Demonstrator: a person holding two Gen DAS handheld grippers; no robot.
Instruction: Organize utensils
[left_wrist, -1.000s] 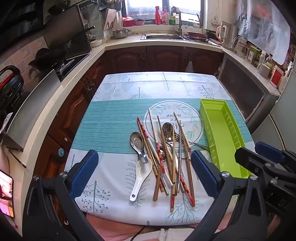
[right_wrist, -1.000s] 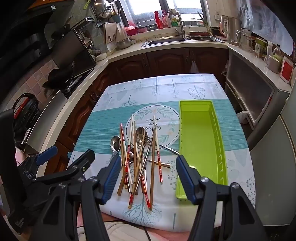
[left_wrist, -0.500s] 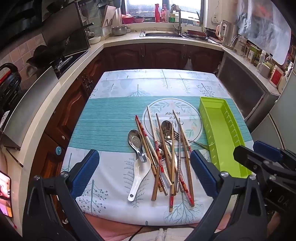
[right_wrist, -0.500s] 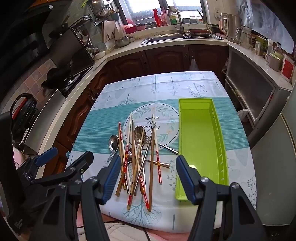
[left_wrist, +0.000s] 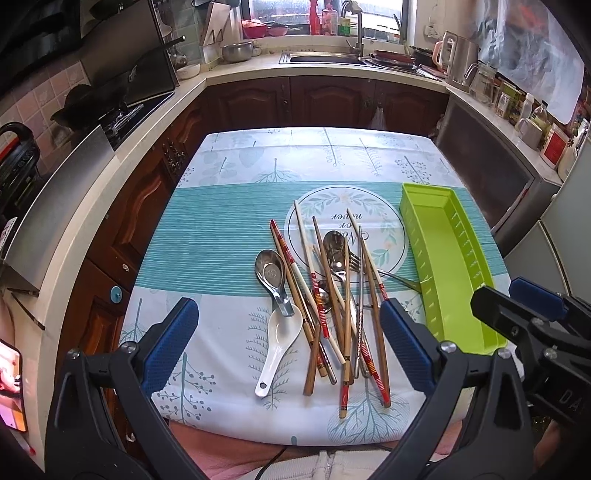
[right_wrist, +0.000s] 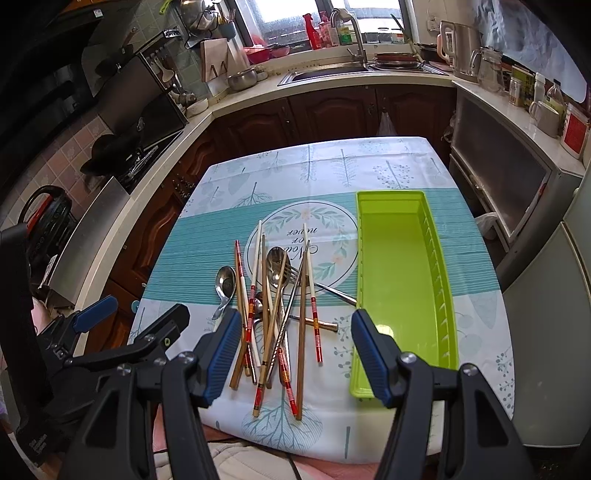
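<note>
Clearly, stage: nothing is in the green plastic tray (right_wrist: 402, 273) yet; the sorting has not begun.
Left gripper (left_wrist: 288, 332): jaws spread wide, holding nothing, hovering over the near edge of the table with the utensil pile straight ahead between its blue pads.
Right gripper (right_wrist: 291, 350): likewise wide open and empty, the pile's near ends just ahead of it, the tray ahead and to its right.
Utensil pile (right_wrist: 275, 306): a loose crisscross on the tablecloth (left_wrist: 221, 251), just left of the tray; chopsticks (left_wrist: 334, 302) overlie a large steel spoon (right_wrist: 279, 264) and a fork (right_wrist: 325, 286) whose handle reaches toward the tray wall.
Outliers: a small steel spoon (left_wrist: 271, 275) and a white ceramic soup spoon (left_wrist: 279, 341) lie at the pile's left edge, the steel handle resting on the ceramic bowl.
How to do it well: I would take the free, uppermost pieces first, closing across the shaft near its middle so it stays level, then lay it lengthwise in the tray.
Risk: pulling a buried piece would probably drag its neighbours toward the table edge.
Materials: thin wooden and bamboo sticks, some with red banded ends, likely roll; polished steel looks slippery; glazed ceramic is rounded and smooth.
Tray: long, narrow, rigid, with a ribbed right wall.
</note>
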